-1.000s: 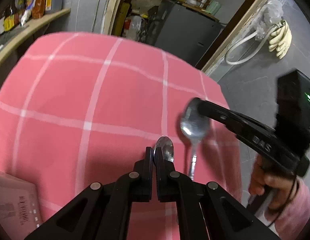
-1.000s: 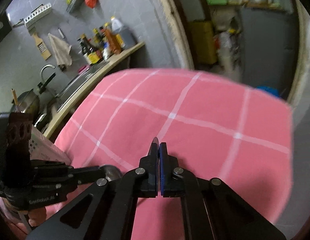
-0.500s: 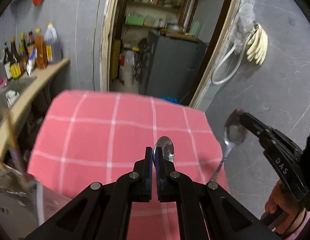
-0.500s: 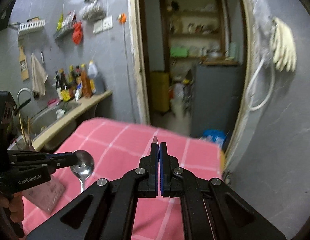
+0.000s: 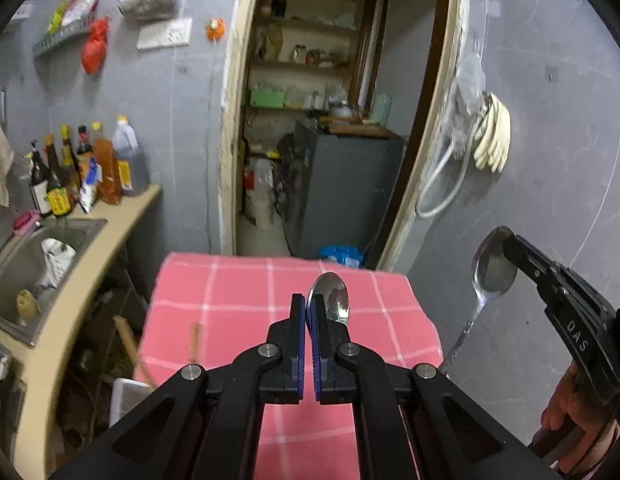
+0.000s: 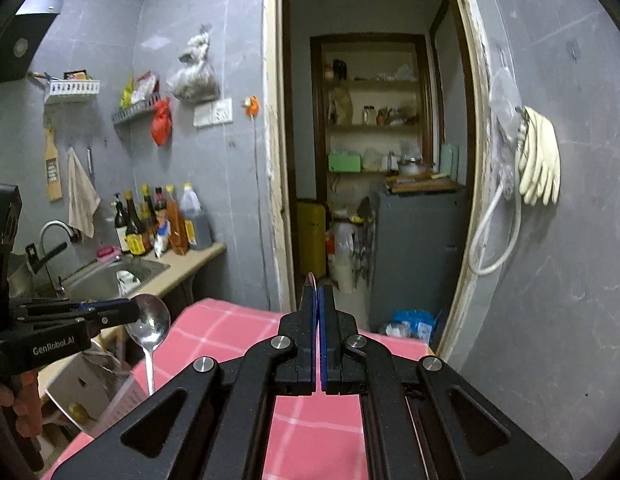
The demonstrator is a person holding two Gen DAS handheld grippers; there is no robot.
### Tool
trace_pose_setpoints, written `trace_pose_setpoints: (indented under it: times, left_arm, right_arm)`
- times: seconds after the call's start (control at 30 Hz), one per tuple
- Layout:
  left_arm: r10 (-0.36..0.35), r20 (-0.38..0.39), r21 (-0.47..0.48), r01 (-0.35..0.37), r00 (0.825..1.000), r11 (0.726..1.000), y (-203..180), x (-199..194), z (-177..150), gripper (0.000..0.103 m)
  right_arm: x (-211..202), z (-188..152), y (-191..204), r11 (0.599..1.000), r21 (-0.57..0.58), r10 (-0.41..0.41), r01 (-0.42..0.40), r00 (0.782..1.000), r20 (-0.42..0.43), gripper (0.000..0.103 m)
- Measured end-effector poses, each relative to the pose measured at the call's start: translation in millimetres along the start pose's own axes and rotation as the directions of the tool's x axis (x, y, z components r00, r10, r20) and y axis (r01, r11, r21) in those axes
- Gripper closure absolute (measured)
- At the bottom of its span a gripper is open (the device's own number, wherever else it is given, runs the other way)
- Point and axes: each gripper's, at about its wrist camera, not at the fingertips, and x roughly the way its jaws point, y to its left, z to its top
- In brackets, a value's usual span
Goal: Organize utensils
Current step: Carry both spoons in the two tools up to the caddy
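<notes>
1. The left gripper has its jaws closed on a spoon, pinching the edge of the bowl; the bowl stands up above the tips and the handle hangs down, as the right view shows.
2. The right gripper is likewise clamped on a second spoon, again at the bowl's edge, which shows only as a thin sliver between its tips in its own view. In the left view its handle dangles freely.
3. Both spoons are in the air above the pink checked tabletop, the left one over its far part, the right one beyond its right edge.
4. Handling, as I judge it: the spoons are stiff, light polished metal, so they will not bend, but they are slick. Gripped at a curved bowl rim, each can swivel or slip out under a jerk.
5. A pinch on the flat handle near the neck would be steadier; with the present hold, slow moves and a gentle set-down seem wise.
6. A white box sits at the tabletop's near left corner; whether it is the spoons' destination I cannot tell.
</notes>
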Motion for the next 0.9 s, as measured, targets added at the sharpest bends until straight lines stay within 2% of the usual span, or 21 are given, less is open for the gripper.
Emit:
trace_pose_setpoints:
  times: [0.3,0.5,0.7,0.9]
  left_arm:
    - [0.088,0.118,0.015,-0.091,0.989,0.996,55,-52,16,0.100]
    - [0.157,0.134,0.017,-0.161,0.978,0.987,87,-67,12,0.100]
    - [0.227,0.145,0.060,-0.237,0.963,0.970,97,-68,-5,0.100]
    - [0.281,0.167,0.127,-0.304,0.945,0.944,91,-61,-21,0.100]
  right_arm:
    - [-16,12,62,0.998,-0.015,0.065,-0.064,0.994,0.084,0.101]
    - [-16,6,97,0.994,-0.017,0.112,-0.111,0.986,0.125,0.101]
    - [-13,-7,128,0.988,-0.057,0.149,-0.143,0.979,0.140,0.101]
    - [-10,-25,152,0.981,-0.092,0.182,-0.172,0.977,0.114,0.101]
